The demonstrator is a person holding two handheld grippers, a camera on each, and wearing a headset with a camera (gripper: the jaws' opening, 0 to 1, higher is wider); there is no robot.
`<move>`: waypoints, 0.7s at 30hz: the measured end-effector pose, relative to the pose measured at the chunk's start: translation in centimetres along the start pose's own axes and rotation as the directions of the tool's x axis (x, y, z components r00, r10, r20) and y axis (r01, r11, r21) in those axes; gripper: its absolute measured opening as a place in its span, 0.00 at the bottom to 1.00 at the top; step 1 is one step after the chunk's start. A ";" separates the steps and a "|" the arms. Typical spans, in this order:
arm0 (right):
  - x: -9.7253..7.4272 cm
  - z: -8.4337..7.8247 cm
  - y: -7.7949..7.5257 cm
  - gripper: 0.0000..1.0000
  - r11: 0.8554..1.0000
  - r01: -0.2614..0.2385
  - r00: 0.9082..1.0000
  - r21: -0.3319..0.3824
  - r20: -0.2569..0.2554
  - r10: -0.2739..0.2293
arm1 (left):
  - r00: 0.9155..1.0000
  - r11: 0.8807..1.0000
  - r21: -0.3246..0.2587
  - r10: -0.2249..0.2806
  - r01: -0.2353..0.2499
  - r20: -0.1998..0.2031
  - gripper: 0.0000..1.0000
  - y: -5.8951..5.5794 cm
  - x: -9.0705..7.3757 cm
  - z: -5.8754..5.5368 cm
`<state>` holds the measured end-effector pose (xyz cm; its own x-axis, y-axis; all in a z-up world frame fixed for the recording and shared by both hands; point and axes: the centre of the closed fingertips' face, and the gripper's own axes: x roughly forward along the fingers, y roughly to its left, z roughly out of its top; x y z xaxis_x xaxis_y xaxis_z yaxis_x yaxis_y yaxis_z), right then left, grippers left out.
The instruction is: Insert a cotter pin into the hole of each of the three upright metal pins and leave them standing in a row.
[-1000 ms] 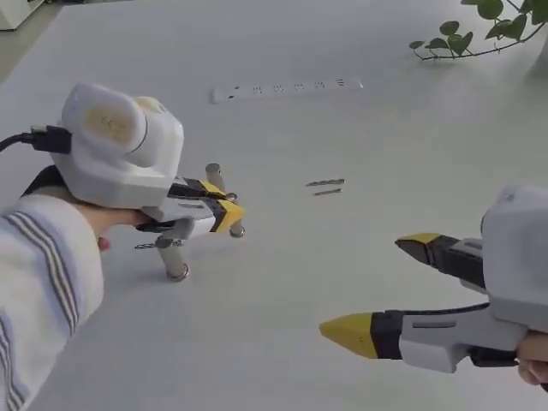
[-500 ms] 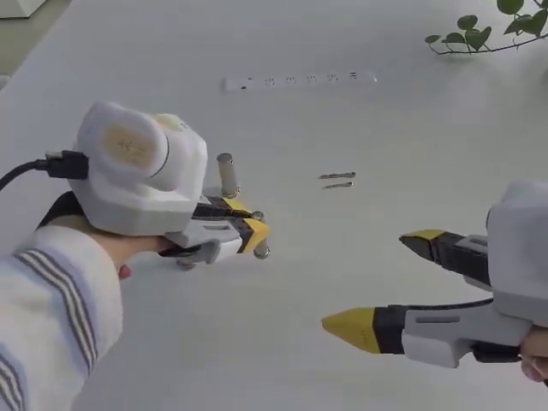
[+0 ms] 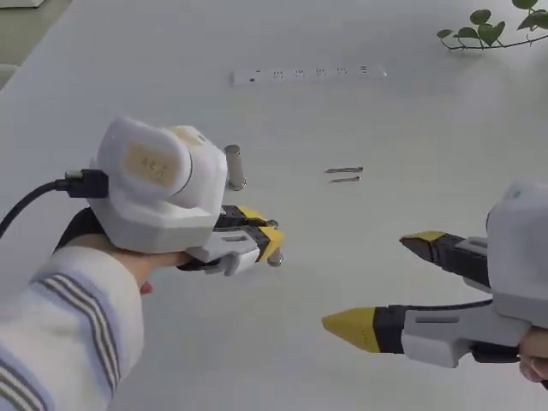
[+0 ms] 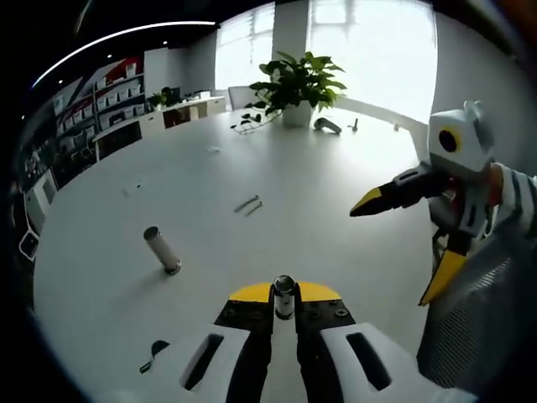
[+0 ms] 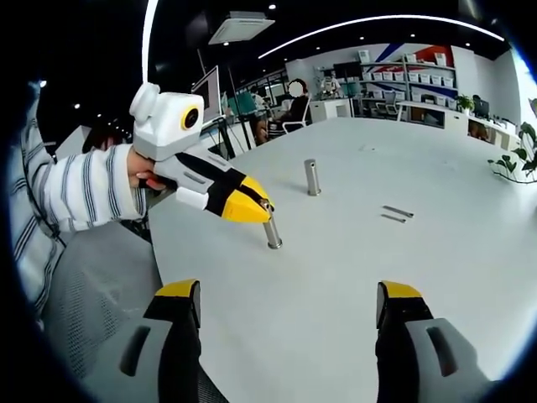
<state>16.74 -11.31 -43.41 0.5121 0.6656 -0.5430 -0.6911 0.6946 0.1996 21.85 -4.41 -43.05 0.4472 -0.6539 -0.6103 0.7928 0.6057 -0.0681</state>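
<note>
Nearest you, at the lower right of the head view, your right gripper (image 3: 377, 287) hangs above the white table (image 3: 257, 360). Its yellow-tipped jaws are spread wide with nothing between them. Its own view shows the two jaws well apart, one at either side, over bare tabletop.

Across from it, to the left, is your left gripper (image 3: 267, 242), held in a hand with a striped sleeve (image 3: 60, 334). Its jaws are closed on a metal pin (image 3: 275, 257). In the left gripper view the pin's round top sits pinched between the yellow tips. In the right gripper view the pin stands upright under those tips with its foot at the tabletop. Whether it rests there or is lifted just clear cannot be told.

Just beyond the left gripper, a second metal pin (image 3: 234, 167) stands upright on its own, apart from the held one.

Farther out and to the right, two cotter pins (image 3: 344, 175) lie flat on the table, side by side. They are well apart from both metal pins, and neither gripper touches them.

Beyond them a white power strip (image 3: 308, 75) lies across the table. At the far right edge the leafy stems of a plant (image 3: 488, 30) trail over the surface.
</note>
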 end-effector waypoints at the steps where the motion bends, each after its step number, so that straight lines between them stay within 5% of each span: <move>1: 0.0 0.0 0.0 0.85 1.000 0.000 1.000 -0.001 -0.001 0.000 | 1.000 1.000 -0.001 0.000 0.000 0.001 0.05 -0.1 0.0 -0.1; 11: 0.2 -0.4 0.3 0.85 1.000 -0.011 1.000 -0.017 -0.021 0.011 | 1.000 1.000 0.014 -0.005 0.005 -0.003 0.05 -1.9 0.2 -1.3; 21: 0.4 -0.6 0.7 0.85 0.999 -0.025 0.999 -0.022 -0.035 0.024 | 1.000 0.999 0.047 0.009 -0.009 -0.002 0.05 -2.1 0.3 -1.8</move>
<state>16.12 -10.71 -44.00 0.4769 0.6722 -0.5663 -0.7148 0.6716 0.1951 19.64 -5.07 -44.49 0.4531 -0.6476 -0.6126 0.8075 0.5892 -0.0257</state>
